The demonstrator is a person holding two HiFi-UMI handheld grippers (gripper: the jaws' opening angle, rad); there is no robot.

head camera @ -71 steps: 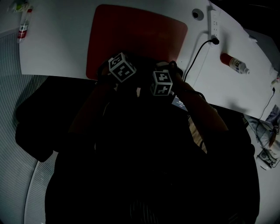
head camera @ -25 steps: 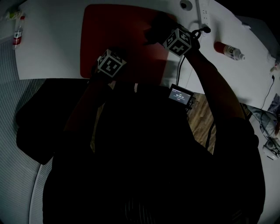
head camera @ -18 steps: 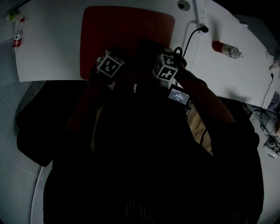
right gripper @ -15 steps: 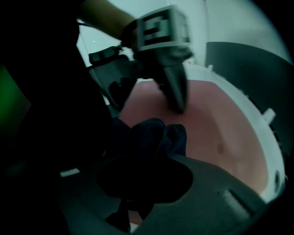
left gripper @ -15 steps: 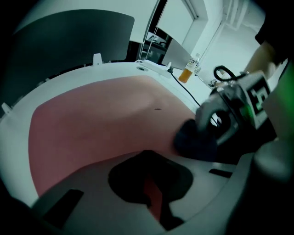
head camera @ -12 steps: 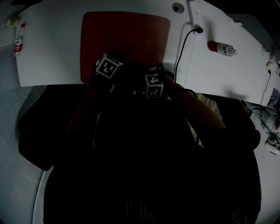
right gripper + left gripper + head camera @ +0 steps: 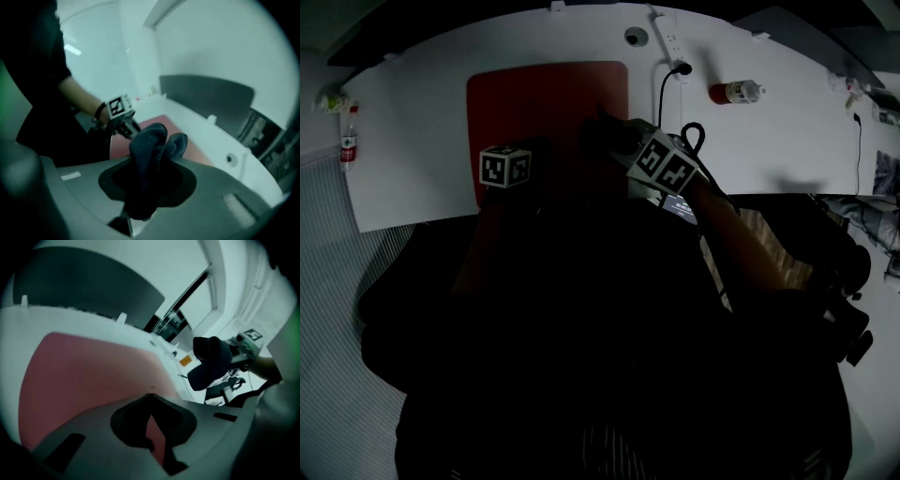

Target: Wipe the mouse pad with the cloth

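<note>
Where the head view looks down on the white table [image 7: 431, 103], the red mouse pad [image 7: 546, 94] lies on its far middle part. The left gripper [image 7: 525, 161] sits over the near left part of the pad. The right gripper [image 7: 623, 141] reaches in from the right, with the dark cloth [image 7: 602, 124] at its tip over the pad's right side. Right of the pad, at the far edge, lie a power strip [image 7: 668, 37] and its black cable [image 7: 661, 89], with a bottle [image 7: 735, 92] further right. A second bottle [image 7: 349, 147] lies at the table's left end.

In the left gripper view the jaws stand close together, tips meeting. Only a thin wedge of red pad shows between them, and they hold nothing. The pad spreads out left and far from them. At the right, the other gripper carries the bunched cloth low above the table; whether the cloth touches anything cannot be told here.

In the right gripper view the jaws are closed on the dark blue cloth, which bulges up out of them in two folds. Beyond it the pad shows red on the white table. The left gripper sits at the pad's left, held by a hand [image 7: 82, 101] in a dark sleeve.
</note>
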